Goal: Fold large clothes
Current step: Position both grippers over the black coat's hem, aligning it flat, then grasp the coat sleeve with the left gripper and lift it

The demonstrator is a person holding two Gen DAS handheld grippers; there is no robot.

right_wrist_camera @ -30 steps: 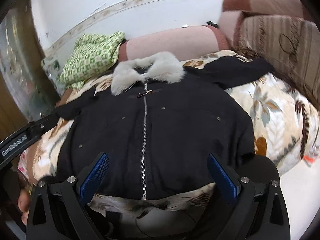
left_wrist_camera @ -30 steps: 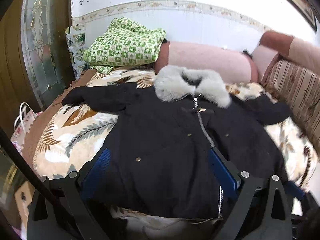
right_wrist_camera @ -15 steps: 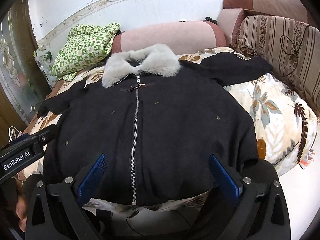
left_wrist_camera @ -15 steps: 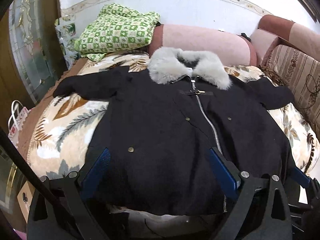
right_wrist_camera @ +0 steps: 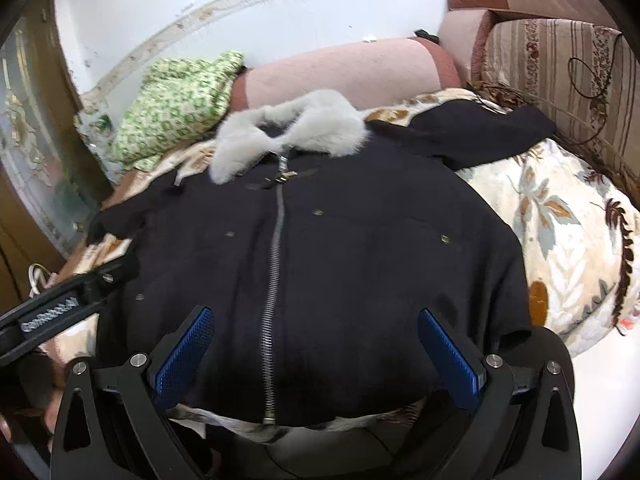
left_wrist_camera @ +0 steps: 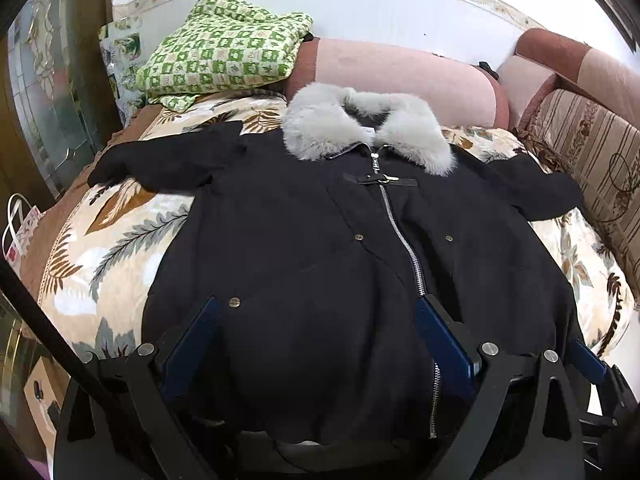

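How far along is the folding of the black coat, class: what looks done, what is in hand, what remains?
Done: the black zip-up coat with grey fur collar lies flat, front up, zipped, sleeves spread on the leaf-patterned blanket. In hand: nothing; the left tongs and right tongs are open above its hem. Left: every fold, since both sleeves and the body are unfolded.

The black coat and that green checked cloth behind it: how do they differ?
The black coat lies spread flat with both sleeves out; the green checked cloth sits bundled in a heap. The coat is plain dark with a grey fur collar and a closed zipper; the cloth is patterned, with no fastening in sight. The coat lies nearest both cameras; the cloth lies at the wall. Both rest on the leaf-print blanket.
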